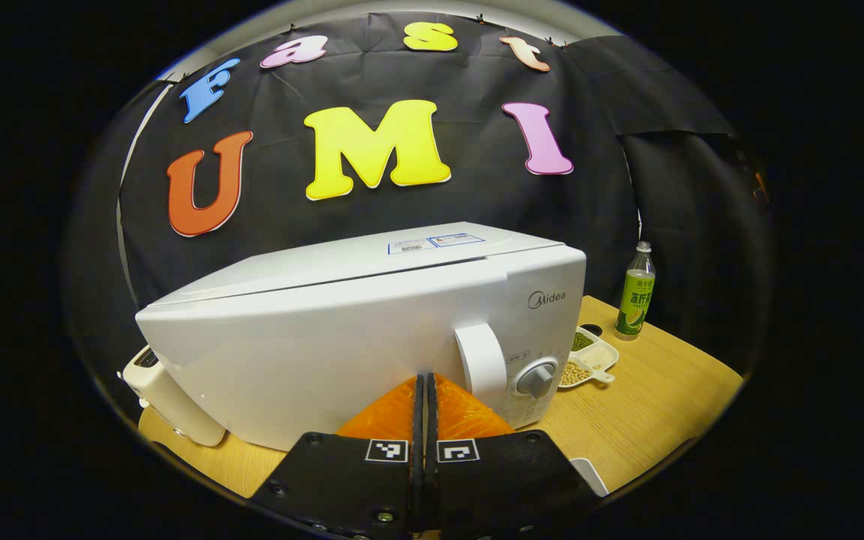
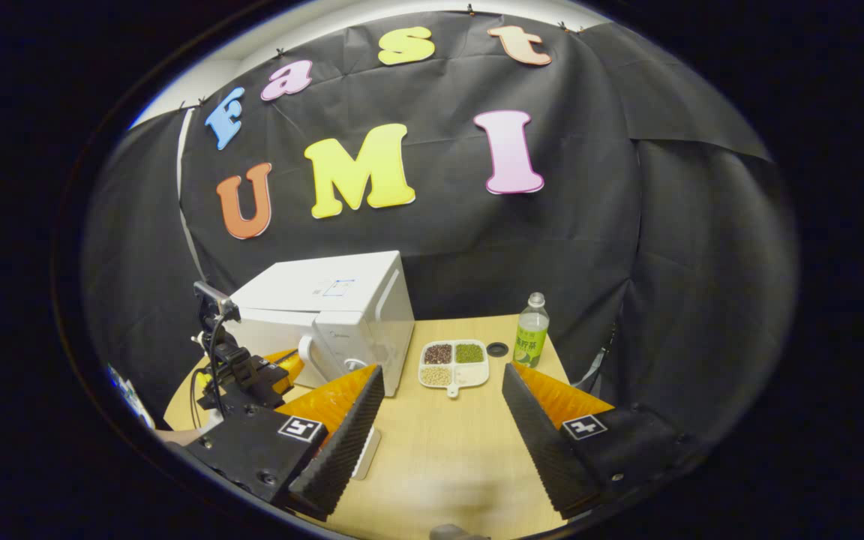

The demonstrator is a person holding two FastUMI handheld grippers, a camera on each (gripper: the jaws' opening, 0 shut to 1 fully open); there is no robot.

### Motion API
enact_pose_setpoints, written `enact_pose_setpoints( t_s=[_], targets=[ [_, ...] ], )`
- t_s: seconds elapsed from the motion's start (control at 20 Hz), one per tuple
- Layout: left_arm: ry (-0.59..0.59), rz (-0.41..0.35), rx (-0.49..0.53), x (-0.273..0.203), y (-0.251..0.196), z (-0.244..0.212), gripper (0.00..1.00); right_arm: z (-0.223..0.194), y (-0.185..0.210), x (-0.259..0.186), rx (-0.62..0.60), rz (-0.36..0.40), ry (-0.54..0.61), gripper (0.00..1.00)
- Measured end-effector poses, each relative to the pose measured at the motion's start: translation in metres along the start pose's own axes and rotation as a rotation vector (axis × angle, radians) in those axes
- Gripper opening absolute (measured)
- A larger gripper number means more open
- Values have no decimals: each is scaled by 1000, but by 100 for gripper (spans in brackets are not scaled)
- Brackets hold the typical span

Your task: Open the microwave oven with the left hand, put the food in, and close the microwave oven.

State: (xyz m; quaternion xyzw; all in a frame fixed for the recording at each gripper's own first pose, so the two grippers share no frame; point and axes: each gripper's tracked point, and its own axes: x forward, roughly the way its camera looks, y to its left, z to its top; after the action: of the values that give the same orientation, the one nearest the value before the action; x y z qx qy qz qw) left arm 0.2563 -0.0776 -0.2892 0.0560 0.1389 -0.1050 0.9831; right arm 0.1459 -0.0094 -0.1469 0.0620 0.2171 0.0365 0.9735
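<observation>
The white microwave [image 1: 342, 337] stands on the wooden table with its door closed; its curved handle [image 1: 481, 364] and a round knob [image 1: 537, 379] are on its right side. My left gripper [image 1: 424, 381] is shut with nothing between its fingers, its tips just in front of the door, left of the handle. In the right gripper view the microwave [image 2: 334, 307] is at the left, with the left gripper [image 2: 289, 364] at its front. A white divided tray of beans [image 2: 454, 364] lies to the microwave's right. My right gripper [image 2: 443, 375] hangs open above the table, short of the tray [image 1: 589, 358].
A green-labelled bottle [image 2: 531, 330] stands behind the tray, with a small black lid [image 2: 497, 349] beside it. A white appliance [image 1: 169, 401] sits left of the microwave. A flat white object [image 2: 366, 454] lies near the table's front edge. The wooden table [image 2: 439, 450] is bare under the right gripper.
</observation>
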Motion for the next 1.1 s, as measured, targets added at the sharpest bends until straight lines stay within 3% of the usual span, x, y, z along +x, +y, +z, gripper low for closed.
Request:
enact_pose_setpoints(
  t_s=[0.05, 0.1, 0.15, 0.2, 0.25, 0.3, 0.35, 0.4, 0.75, 0.85, 0.9, 0.95, 1.0, 1.05, 1.1],
  targets=[
    [-7, -1, -5, 2, 0, 1, 0, 1, 0, 0, -3, -1, -5, 100],
    [-9, -7, -9, 8, -2, 4, 0, 2, 0, 1, -7, -4, -6, 92],
    [21, 3, -25, 6, -1, 1, 0, 2, 1, 1, -10, -4, -6, 100],
    [2, 9, -32, 5, -1, 3, 0, 3, 1, 0, -14, -9, -8, 100],
    [9, 7, -21, 6, -2, 0, 0, 5, 2, 0, -12, -9, -11, 92],
    [0, 7, -13, 6, -1, 3, 0, 4, 3, 0, -10, -10, -9, 100],
    [5, 9, -15, 7, -1, 2, 0, 4, 4, 1, -6, -9, -9, 100],
    [3, 10, -19, 6, -1, 2, 0, 5, 4, 0, 2, -11, -14, 92],
    [20, 9, -39, -11, 4, 7, 0, 12, 11, -12, 0, -26, -56, 92],
    [4, 45, -25, -28, 20, 15, 0, 19, 17, -16, -8, -25, -83, 92],
    [3, 34, -33, -35, 21, 18, 6, 23, 20, -19, -10, -26, -99, 100],
    [-5, 19, -43, -43, 23, 23, 36, 26, 25, -20, -12, -24, -114, 92],
    [-18, 28, -36, -52, 28, 29, 66, 29, 29, -23, -11, -24, -129, 100],
    [-32, 36, -18, -60, 35, 35, 96, 31, 33, -25, -7, -22, -143, 92],
    [-41, 47, -2, -71, 41, 40, 89, 33, 39, -27, -2, -17, -150, 100]
  ],
)
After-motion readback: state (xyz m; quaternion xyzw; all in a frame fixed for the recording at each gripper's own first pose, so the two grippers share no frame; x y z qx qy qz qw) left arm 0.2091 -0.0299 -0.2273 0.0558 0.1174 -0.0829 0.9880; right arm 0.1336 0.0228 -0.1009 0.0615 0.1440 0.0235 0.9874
